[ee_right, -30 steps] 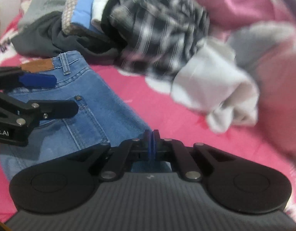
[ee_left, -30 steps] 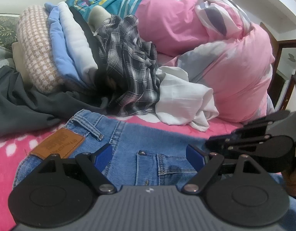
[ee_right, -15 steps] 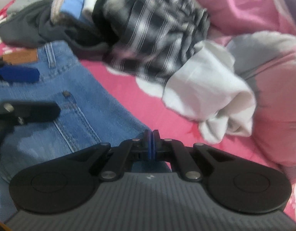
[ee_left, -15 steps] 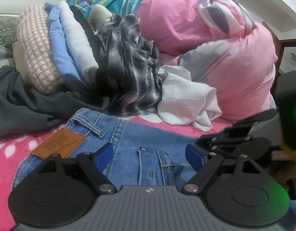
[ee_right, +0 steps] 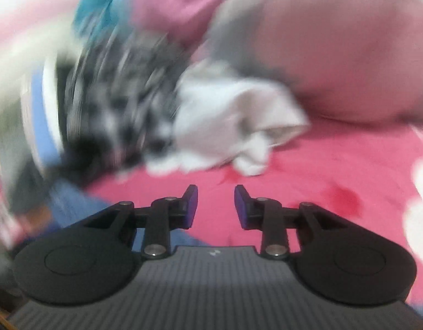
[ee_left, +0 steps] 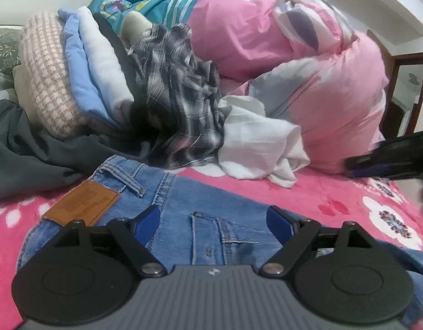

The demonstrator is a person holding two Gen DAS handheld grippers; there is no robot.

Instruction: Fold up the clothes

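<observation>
One pair of blue jeans [ee_left: 200,209] lies flat on the pink floral bedspread [ee_left: 335,200], near, under the left gripper [ee_left: 212,220], whose jaws stand wide, holding nothing. Beyond sit one plaid shirt [ee_left: 181,104] and one white garment [ee_left: 261,143]. Right gripper [ee_right: 216,206], blurred, looks partly open over bare bedspread.
</observation>
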